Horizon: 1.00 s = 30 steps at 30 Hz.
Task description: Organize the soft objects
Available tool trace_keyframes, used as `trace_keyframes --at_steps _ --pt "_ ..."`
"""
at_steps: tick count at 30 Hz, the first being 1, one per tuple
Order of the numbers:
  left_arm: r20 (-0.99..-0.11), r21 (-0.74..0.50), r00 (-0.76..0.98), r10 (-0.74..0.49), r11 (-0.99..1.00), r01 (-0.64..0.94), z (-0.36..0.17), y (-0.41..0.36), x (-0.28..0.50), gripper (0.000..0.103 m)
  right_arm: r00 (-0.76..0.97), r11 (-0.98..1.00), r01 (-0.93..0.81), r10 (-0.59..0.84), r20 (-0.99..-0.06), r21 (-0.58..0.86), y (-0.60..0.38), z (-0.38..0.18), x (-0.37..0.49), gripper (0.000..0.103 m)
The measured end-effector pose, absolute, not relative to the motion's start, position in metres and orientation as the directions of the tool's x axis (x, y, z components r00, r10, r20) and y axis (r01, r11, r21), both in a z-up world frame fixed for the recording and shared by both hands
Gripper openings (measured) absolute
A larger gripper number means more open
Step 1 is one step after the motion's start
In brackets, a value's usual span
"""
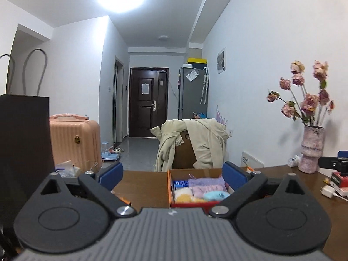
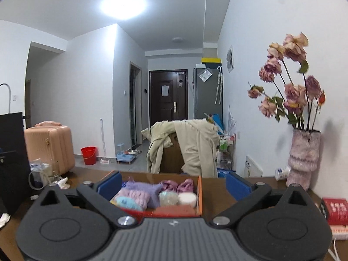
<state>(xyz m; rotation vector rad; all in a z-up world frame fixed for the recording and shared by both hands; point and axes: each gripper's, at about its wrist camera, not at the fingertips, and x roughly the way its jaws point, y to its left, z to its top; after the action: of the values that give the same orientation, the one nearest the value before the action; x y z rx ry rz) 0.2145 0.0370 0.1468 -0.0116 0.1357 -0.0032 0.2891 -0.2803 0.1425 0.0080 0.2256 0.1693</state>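
Facing an orange-walled cardboard box (image 1: pixel 170 187) packed with soft knitted items in the lower centre of both wrist views, the two hand-held grippers hang over a brown wooden table (image 1: pixel 143 182) with nothing between their blue-padded fingers. The left gripper (image 1: pixel 171 174) stands spread wide, its blue pads (image 1: pixel 111 174) framing the box's left half; the right gripper (image 2: pixel 173 183) is equally wide, bracketing the box from lower left to lower right of its frame. Inside lie a lilac knitted cloth (image 2: pixel 143 188), a pale blue fluffy ball (image 2: pixel 127 202), a white round puff (image 2: pixel 187 198) and mauve bundles (image 2: pixel 184 184), apparently already sorted into rows.

Both grippers point nearly level, tipped only slightly toward the tabletop, and neither touches the box or its contents. Judged from this layout, the filling looks largely done; any further tidying would call for lowering the fingers from above rather than driving in level, so the box wall is not shoved across the table. Soft yarn compresses readily, so a gentle closing near an item's middle should suffice. A pink textured vase of dried roses (image 2: pixel 303 158) at right stands well apart but deserves clearance.
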Motion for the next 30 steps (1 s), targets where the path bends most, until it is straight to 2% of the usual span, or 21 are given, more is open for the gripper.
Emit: trace_keyframes --at_steps 6,11,16,21,30 --pt "-0.175 0.030 0.984 -0.025 0.999 0.031 0.110 0.034 0.143 0.103 0.951 0.982 -0.189 0.190 -0.244 0.028 -0.274 0.109 0.218 0.102" --pt "-0.190 -0.019 0.981 -0.023 1.000 0.020 0.086 0.034 0.090 0.103 0.943 0.981 -0.176 0.192 -0.272 0.083 -0.260 0.080 0.153 0.103" --pt "-0.205 0.006 0.978 0.028 1.000 -0.028 0.051 0.022 0.037 0.103 0.942 0.983 -0.156 0.179 -0.284 0.099 -0.239 0.046 0.089 0.103" --pt "-0.210 0.005 0.978 0.013 1.000 -0.012 0.041 0.020 0.026 0.103 0.927 0.973 -0.203 0.226 -0.298 0.107 -0.224 0.033 0.063 0.103" --pt "-0.216 -0.020 0.976 0.010 1.000 -0.015 0.047 0.022 0.033 0.103 0.917 0.970 -0.194 0.232 -0.326 0.145 -0.229 0.032 0.068 0.103"
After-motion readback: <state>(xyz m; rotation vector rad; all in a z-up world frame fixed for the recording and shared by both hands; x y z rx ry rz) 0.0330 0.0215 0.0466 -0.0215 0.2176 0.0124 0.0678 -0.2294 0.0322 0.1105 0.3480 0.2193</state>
